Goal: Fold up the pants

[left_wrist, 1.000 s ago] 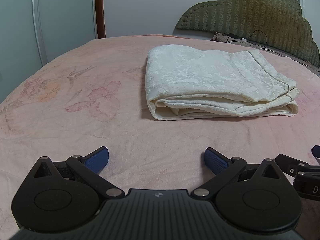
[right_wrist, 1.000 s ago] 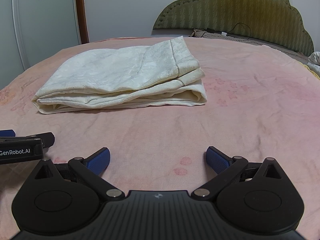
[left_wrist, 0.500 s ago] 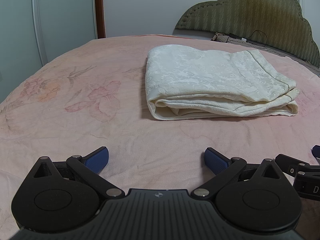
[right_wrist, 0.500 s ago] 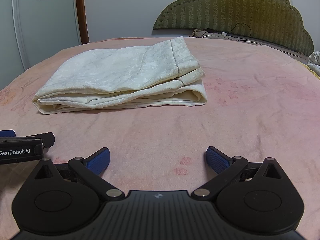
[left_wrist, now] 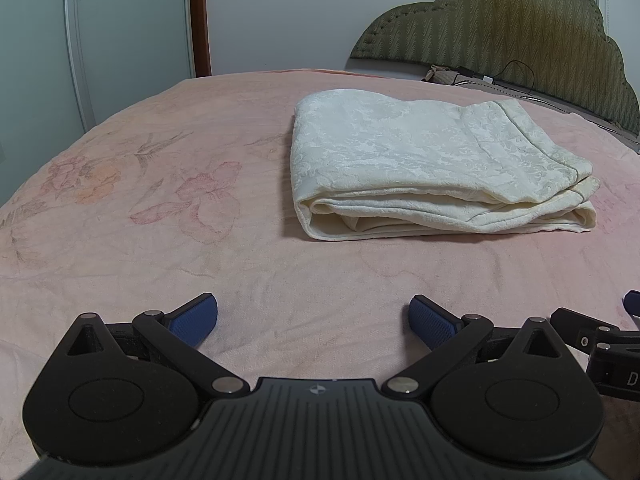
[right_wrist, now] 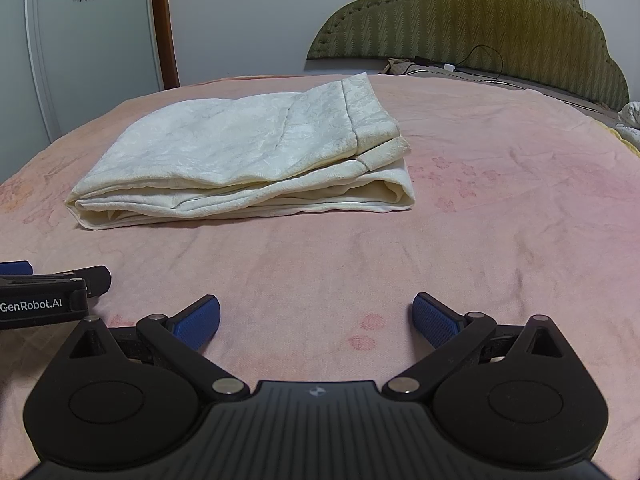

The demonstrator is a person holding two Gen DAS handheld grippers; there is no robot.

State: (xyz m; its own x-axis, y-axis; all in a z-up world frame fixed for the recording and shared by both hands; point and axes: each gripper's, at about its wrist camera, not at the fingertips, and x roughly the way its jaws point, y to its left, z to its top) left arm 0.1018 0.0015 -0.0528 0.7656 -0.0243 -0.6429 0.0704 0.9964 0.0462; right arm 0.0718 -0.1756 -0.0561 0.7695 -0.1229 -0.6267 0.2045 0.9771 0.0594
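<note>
Cream-white pants (left_wrist: pixel 432 160) lie folded into a thick rectangular stack on the pink bedspread (left_wrist: pixel 160 208); the right wrist view shows the same stack (right_wrist: pixel 248 160) to the left of centre. My left gripper (left_wrist: pixel 314 320) sits open low over the bedspread, well short of the pants, with nothing between its blue pads (left_wrist: pixel 196 318). My right gripper (right_wrist: pixel 316 318) is likewise open and empty, apart from the stack. Each gripper shows at the edge of the other's view: the right one (left_wrist: pixel 624 352) and the left one (right_wrist: pixel 44 288).
A green padded headboard (left_wrist: pixel 500 28) stands behind the bed with a cable (right_wrist: pixel 480 60) and small items along it. A white wardrobe door (left_wrist: pixel 120 40) and a brown door frame (left_wrist: pixel 200 16) stand at the far left. Bare bedspread (right_wrist: pixel 520 200) lies around the pants.
</note>
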